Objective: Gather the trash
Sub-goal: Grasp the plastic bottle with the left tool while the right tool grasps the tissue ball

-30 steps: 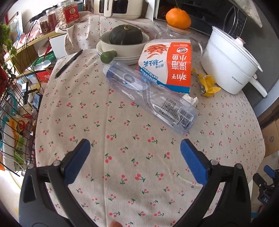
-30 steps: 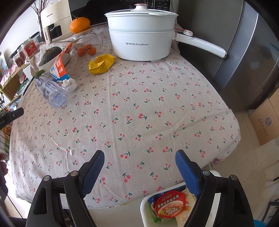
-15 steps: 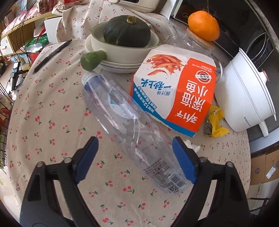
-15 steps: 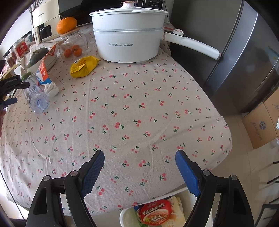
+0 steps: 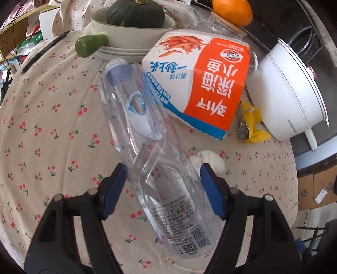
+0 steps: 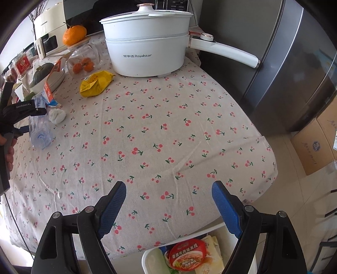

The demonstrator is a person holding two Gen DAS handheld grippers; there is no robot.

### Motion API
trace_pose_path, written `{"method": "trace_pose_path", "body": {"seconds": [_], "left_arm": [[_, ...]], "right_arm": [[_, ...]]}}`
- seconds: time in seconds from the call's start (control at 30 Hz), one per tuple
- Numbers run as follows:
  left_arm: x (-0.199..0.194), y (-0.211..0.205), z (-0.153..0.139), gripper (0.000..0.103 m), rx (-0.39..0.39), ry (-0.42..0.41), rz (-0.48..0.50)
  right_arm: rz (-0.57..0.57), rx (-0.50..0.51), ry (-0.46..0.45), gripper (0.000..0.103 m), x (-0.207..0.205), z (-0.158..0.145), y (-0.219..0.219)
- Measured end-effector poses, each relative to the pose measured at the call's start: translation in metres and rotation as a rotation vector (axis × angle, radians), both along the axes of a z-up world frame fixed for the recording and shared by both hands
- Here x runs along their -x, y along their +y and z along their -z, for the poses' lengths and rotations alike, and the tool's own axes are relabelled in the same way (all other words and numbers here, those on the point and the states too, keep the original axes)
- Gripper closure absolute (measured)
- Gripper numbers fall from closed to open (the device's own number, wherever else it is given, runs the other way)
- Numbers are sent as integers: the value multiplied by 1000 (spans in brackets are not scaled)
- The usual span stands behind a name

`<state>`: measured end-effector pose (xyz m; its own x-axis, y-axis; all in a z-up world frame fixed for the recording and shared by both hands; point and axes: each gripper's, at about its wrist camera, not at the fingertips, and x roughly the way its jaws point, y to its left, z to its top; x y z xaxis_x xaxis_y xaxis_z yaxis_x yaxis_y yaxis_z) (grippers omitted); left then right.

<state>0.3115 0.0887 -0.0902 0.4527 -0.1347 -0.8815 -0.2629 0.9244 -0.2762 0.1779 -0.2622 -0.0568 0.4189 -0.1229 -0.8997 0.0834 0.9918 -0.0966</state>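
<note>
A crushed clear plastic bottle (image 5: 147,137) lies on the cherry-print tablecloth (image 5: 52,126). My left gripper (image 5: 163,181) straddles its lower half and its jaws are closing, with a thin gap still showing at the left pad. An orange-and-white snack bag (image 5: 206,84), a crumpled white tissue (image 5: 210,160) and a yellow wrapper (image 5: 250,124) lie just beyond. In the right wrist view the bottle (image 6: 40,134) and left gripper (image 6: 21,118) sit at the far left. My right gripper (image 6: 168,202) hangs open and empty over the table's near edge, above a white bin (image 6: 147,257) holding wrappers.
A white electric pot (image 6: 147,50) with a long handle stands at the back of the table. A bowl with a green pumpkin (image 5: 134,12), a pen (image 5: 46,50), a glass jar (image 6: 84,57) and an orange (image 6: 74,34) are nearby. A dark fridge (image 6: 284,63) and cardboard box (image 6: 313,145) stand to the right.
My left gripper has moved forward and down over the bottle, and its jaws have narrowed around it. The right gripper has shifted slightly along the table edge, still open.
</note>
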Motion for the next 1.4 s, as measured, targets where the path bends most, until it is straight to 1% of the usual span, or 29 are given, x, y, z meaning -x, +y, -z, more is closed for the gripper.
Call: {"method": "trace_pose_path", "body": {"seconds": [0.1,0.23,0.37,0.4,0.5,0.63,0.67,0.7,0.77,0.9,1.03,1.07,1.1,1.17,1.2,1.23,1.27,1.3,1.37,1.4], "left_arm": [[28,5,-4,35,-43,-9,59],[70,22,-15,36,-52,-22,93],[105,26,-23,37,-133,-40,157],[111,29,-24,38,-135,-39,163],[119,38,-29,38,-110,-51,169],[129,43,-40,40,-137,-87,202],[131,45,-41,42,-142,-95,209],[133,49,-41,48,-141,-98,213],[134,56,-37,47,-119,-89,217],[133,64,-24,47,-99,-45,241],[128,73,-24,45,-87,-50,226],[126,74,-24,42,-77,-51,224],[124,74,-24,37,-69,-51,225],[120,71,-22,32,-76,-47,223],[118,69,-20,32,-81,-39,226],[115,68,-17,32,-86,-29,226],[114,67,-14,32,-89,-20,225],[112,66,-12,32,-96,-12,223],[110,66,-7,32,-100,0,219],[109,66,-5,32,-100,4,215]], "right_arm": [[0,-23,-1,18,2,-1,5],[-19,-59,-11,18,9,-5,21],[-63,-96,-3,18,5,-4,48],[-68,-102,0,18,3,-4,55],[-110,-122,-8,18,-7,-2,82],[-154,-129,-29,18,-33,11,119],[-160,-140,-33,18,-42,16,128],[-165,-154,-35,18,-51,21,135],[-174,-183,-40,18,-70,32,150],[-184,-193,-50,19,-104,50,178],[-215,-234,-68,22,-127,59,203],[-226,-236,-73,23,-131,60,209],[-235,-233,-76,25,-136,62,215],[-243,-226,-77,29,-143,65,225],[-245,-222,-74,34,-146,67,229],[-247,-220,-69,42,-149,69,232],[-248,-214,-62,48,-151,71,233],[-245,-202,-58,66,-153,73,234],[-248,-210,-76,74,-152,70,231],[-256,-215,-80,81,-149,67,229]]}}
